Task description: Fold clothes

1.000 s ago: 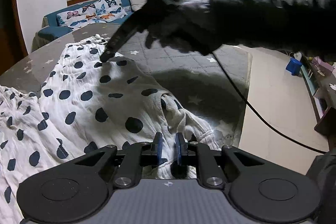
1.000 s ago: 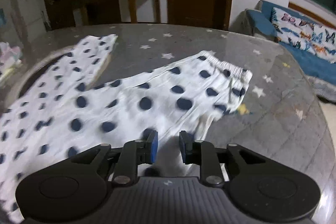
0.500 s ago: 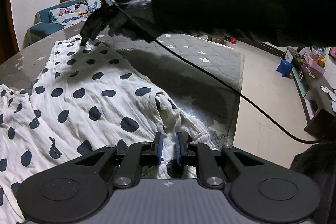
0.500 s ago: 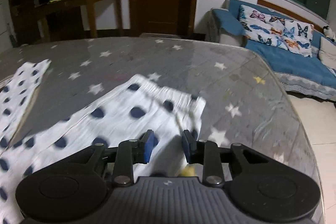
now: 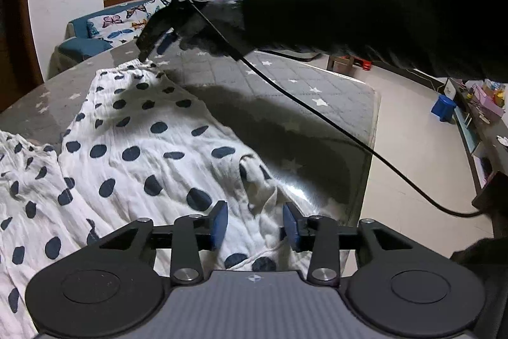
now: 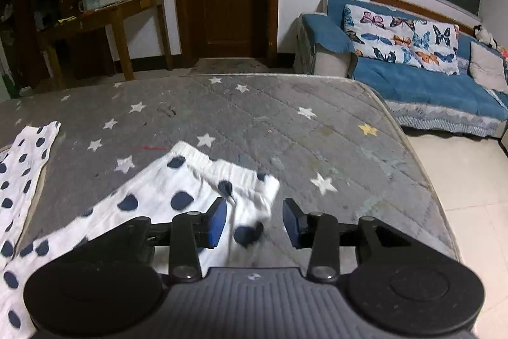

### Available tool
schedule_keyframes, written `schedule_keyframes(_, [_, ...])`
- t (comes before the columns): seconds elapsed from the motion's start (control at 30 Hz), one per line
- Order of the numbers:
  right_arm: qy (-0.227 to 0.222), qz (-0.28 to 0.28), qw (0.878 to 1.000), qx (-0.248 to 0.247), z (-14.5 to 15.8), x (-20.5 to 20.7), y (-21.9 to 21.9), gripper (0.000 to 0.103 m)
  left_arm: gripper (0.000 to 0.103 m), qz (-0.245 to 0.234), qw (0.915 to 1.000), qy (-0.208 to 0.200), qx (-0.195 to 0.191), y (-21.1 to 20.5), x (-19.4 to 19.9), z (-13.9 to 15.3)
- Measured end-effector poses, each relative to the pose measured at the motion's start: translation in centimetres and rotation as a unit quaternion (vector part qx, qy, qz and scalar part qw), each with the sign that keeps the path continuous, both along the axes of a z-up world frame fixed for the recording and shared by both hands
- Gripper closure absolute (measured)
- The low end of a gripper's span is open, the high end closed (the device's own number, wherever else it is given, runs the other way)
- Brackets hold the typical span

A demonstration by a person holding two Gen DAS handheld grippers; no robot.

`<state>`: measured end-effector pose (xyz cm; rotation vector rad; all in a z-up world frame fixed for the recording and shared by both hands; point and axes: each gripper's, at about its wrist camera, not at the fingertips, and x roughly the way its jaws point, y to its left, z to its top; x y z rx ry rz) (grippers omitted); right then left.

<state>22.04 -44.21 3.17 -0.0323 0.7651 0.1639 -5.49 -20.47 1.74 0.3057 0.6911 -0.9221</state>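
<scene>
Both hand-held grippers open, empty: right [image 6: 254, 223] over pants [image 5: 152, 154] waistband corner, left [image 5: 254, 224] at crotch; pants run L-R between

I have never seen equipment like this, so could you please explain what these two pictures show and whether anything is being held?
No robot here: a person carries a hand-held gripper in each hand, each with a camera looking along its two blue-padded fingers. The left view shows the left hand-held gripper, jaws open over a white polka-dot garment lying on a grey star-patterned mattress; the gloved right hand reaches across to the waistband. The right view shows the right hand-held gripper, also open, at that waistband corner. Neither holds anything. A blue sofa stands behind.
</scene>
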Motion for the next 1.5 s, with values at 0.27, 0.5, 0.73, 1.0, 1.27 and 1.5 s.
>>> schedule_keyframes(0.27, [0.01,-0.021,0.999,0.031,-0.4,-1.2,-1.9,0.064,0.055,0.009,0.9999,-0.005,-0.001,-1.8,-0.3,1.1])
schedule_keyframes(0.5, [0.011,-0.026,0.998,0.048,-0.8,-1.6,-2.5,0.065,0.056,-0.002,0.9995,-0.009,0.03,-3.5,-0.7,0.5])
schedule_keyframes(0.73, [0.012,-0.023,0.998,0.057,-1.6,-1.3,-2.4,0.065,0.079,0.005,0.9984,0.007,0.055,-3.9,-0.2,-0.6])
schedule_keyframes(1.0, [0.008,-0.029,0.998,0.057,-2.2,0.4,-2.0,0.066,0.095,0.011,0.9993,0.022,0.028,-3.1,0.7,-0.4])
schedule_keyframes(1.27, [-0.001,-0.035,0.999,0.02,-2.5,2.4,0.1,0.088,0.096,0.037,0.9984,0.036,-0.023,-1.2,1.2,0.9])
schedule_keyframes(1.5, [0.001,-0.044,0.999,0.016,-1.2,2.7,1.1,0.097,0.096,0.069,0.9949,0.036,-0.064,1.3,1.0,2.6])
